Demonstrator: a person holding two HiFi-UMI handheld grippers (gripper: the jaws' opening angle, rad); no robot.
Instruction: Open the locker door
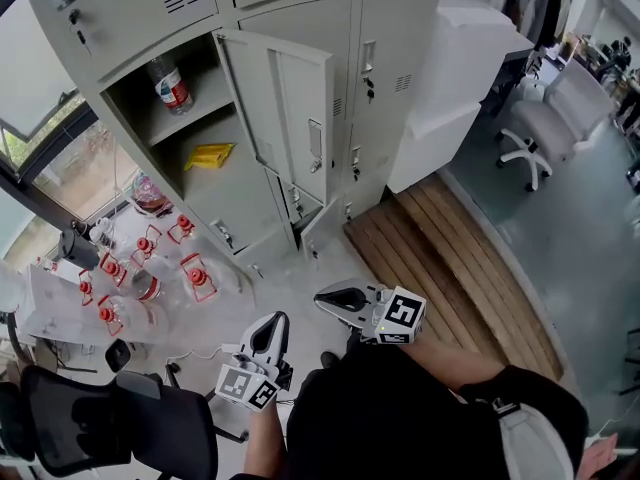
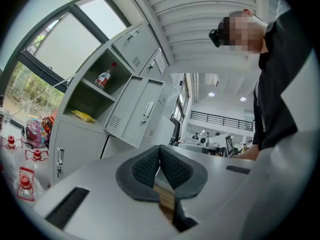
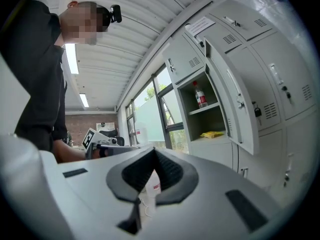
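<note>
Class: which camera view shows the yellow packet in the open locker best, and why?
The head view: it looks down into the open locker, so the yellow packet lies plain in its lower half. The left gripper view and the right gripper view each show it small and edge-on.

A black top (image 1: 400, 418) is worn by the person. The left hand-held gripper (image 1: 274, 320) and the right hand-held gripper (image 1: 325, 299) are cased in pale grey. Dark grey ribbed pads (image 2: 145, 166) are fitted inside the jaws, and a cube (image 1: 402, 316) of black-and-white square markers is carried on each.
</note>
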